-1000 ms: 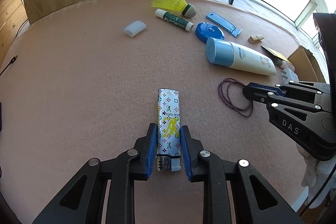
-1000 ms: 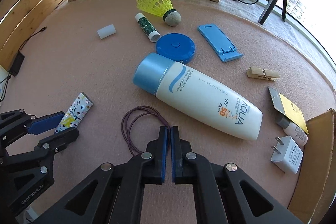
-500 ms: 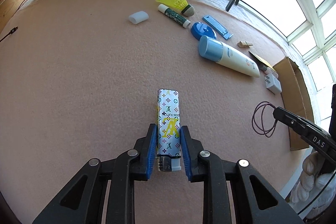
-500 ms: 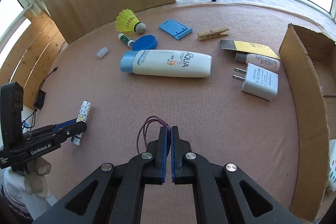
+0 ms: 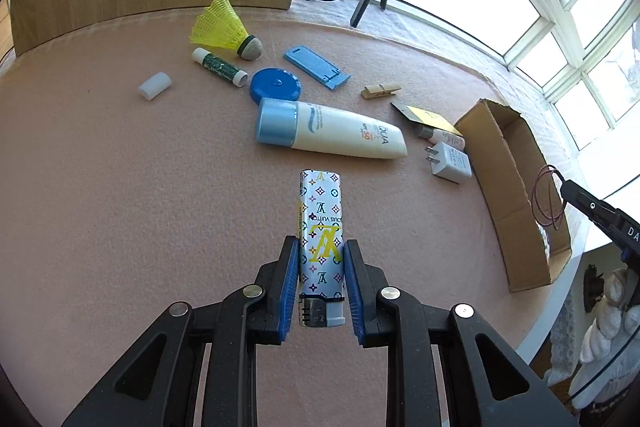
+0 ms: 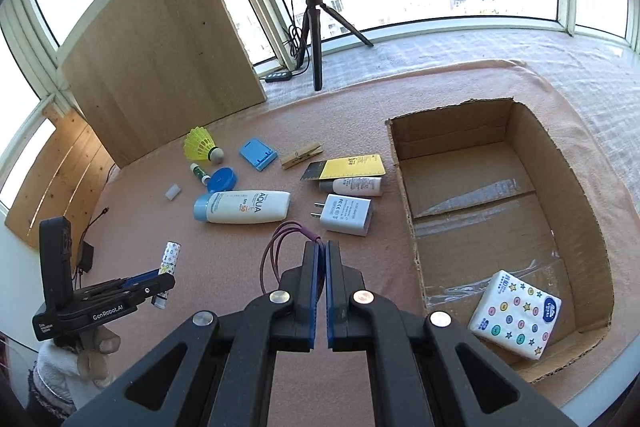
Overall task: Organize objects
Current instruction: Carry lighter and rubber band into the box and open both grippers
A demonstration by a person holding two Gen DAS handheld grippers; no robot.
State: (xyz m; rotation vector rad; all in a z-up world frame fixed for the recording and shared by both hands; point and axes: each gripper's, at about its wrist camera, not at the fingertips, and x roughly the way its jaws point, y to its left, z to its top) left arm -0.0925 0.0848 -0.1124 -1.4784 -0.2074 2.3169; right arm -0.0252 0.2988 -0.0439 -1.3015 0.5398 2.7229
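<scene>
- Pink felt covers the table (image 5: 100,187) in the left wrist view, with a wooden board and bright windows behind.
- Left gripper (image 5: 321,281) is clenched on a lighter (image 5: 322,223) printed "LOUIS VUITTON" with a yellow LV monogram; the lighter's metal head sits low between the pads.
- At 12 o'clock from the lighter lies a sunscreen bottle (image 5: 332,131), its label partly readable as "QUA" and "50".
- Beyond it: a blue round case (image 5: 275,85), a green-patterned tube (image 5: 219,67), a yellow shuttlecock (image 5: 224,29), a small white cap (image 5: 155,85), a blue stand (image 5: 318,67) and a clothespin (image 5: 381,91).
- At 2 o'clock a white charger (image 5: 450,162) lies beside a cardboard box (image 5: 516,187), whose inside is hidden by its near wall.
- At 3 o'clock the right gripper is cut off by the frame edge, with "DA" showing.
- Right wrist view: the right gripper (image 6: 321,259) is pinched tight on a purple hair tie (image 6: 276,247), whose loop hangs to the left.
- The sunscreen bottle reads "AQUA" and "SPF 50"; the charger's print is too small to read.
- A yellow card (image 6: 352,167) partly covers a small white bottle (image 6: 356,186).
- At 4 o'clock a tissue pack (image 6: 516,315) with stars and dots lies in the box's near corner.
- At 9 o'clock the left gripper, marked "GenRobot.AI", is held by a gloved hand (image 6: 92,347).
</scene>
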